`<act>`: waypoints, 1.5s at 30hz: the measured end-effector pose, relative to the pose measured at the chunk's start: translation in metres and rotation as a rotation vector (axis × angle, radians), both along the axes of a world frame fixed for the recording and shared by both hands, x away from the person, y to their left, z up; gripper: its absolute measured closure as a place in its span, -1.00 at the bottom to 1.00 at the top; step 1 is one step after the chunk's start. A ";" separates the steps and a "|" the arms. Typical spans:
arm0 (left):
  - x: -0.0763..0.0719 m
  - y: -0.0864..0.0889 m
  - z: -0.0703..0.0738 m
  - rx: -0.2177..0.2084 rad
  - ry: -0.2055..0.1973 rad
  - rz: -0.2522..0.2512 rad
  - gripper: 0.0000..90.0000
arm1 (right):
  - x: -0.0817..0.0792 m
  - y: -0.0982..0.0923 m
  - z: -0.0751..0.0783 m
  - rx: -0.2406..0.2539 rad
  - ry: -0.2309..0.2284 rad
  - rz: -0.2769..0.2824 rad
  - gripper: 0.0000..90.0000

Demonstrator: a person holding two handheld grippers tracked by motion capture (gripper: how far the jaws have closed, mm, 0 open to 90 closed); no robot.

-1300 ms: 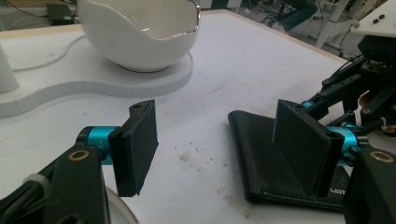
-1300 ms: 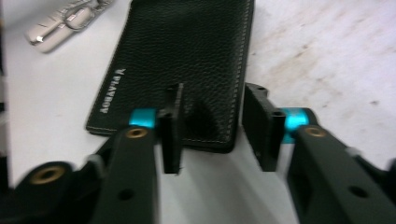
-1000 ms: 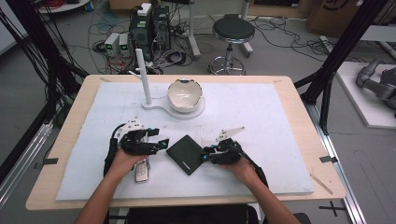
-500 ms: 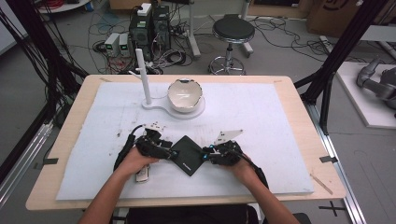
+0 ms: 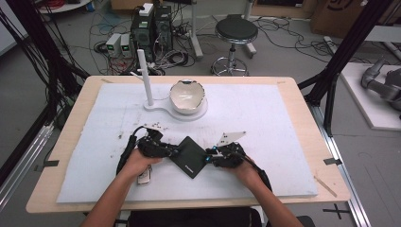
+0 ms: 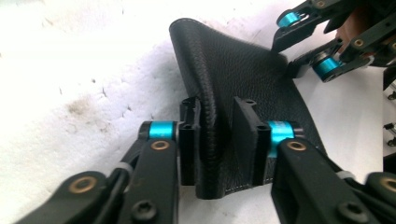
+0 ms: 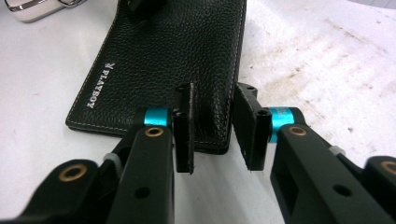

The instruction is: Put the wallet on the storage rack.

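High view: a white mat (image 5: 265, 118) covers the wooden table (image 5: 71, 142), with a stand holding a bowl (image 5: 187, 97) at its far middle. A black leather wallet (image 5: 190, 156) lies near the front edge, between both grippers. The left gripper (image 6: 218, 135) has just been closing and pinches a raised fold of the wallet. The right gripper (image 7: 212, 126) straddles the wallet's corner, its jaws slightly apart.
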State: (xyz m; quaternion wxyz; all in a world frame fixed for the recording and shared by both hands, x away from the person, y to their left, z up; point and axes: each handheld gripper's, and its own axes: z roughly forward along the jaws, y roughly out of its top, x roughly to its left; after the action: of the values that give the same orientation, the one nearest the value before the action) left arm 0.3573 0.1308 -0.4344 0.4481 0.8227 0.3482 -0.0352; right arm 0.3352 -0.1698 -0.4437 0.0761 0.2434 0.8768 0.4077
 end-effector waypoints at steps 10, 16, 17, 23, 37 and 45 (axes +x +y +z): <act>-0.010 0.002 0.029 -0.115 -0.211 -0.088 0.78 | 0.005 -0.003 0.006 0.056 -0.039 -0.016 -0.27; -0.018 -0.003 0.041 -0.129 -0.328 -0.175 0.79 | 0.017 -0.004 0.012 0.132 -0.050 0.063 -0.26; -0.019 -0.004 0.042 -0.128 -0.332 -0.181 0.79 | 0.018 -0.004 0.012 0.145 -0.025 0.087 -0.15; -0.017 -0.001 0.040 -0.160 -0.295 -0.157 0.76 | 0.021 -0.010 0.017 0.202 -0.006 0.185 0.64; -0.014 -0.009 0.033 -0.150 -0.218 -0.210 0.60 | 0.013 -0.009 0.030 0.175 -0.137 0.289 0.76; -0.017 -0.010 0.044 -0.104 -0.320 -0.187 0.72 | 0.015 -0.019 0.034 0.167 -0.134 0.147 0.08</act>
State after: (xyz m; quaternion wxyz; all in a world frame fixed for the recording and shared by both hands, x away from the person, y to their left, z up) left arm 0.3403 0.1210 -0.3904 0.5344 0.8223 0.1921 0.0365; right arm 0.3499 -0.1884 -0.4093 0.0839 0.1563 0.8483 0.4989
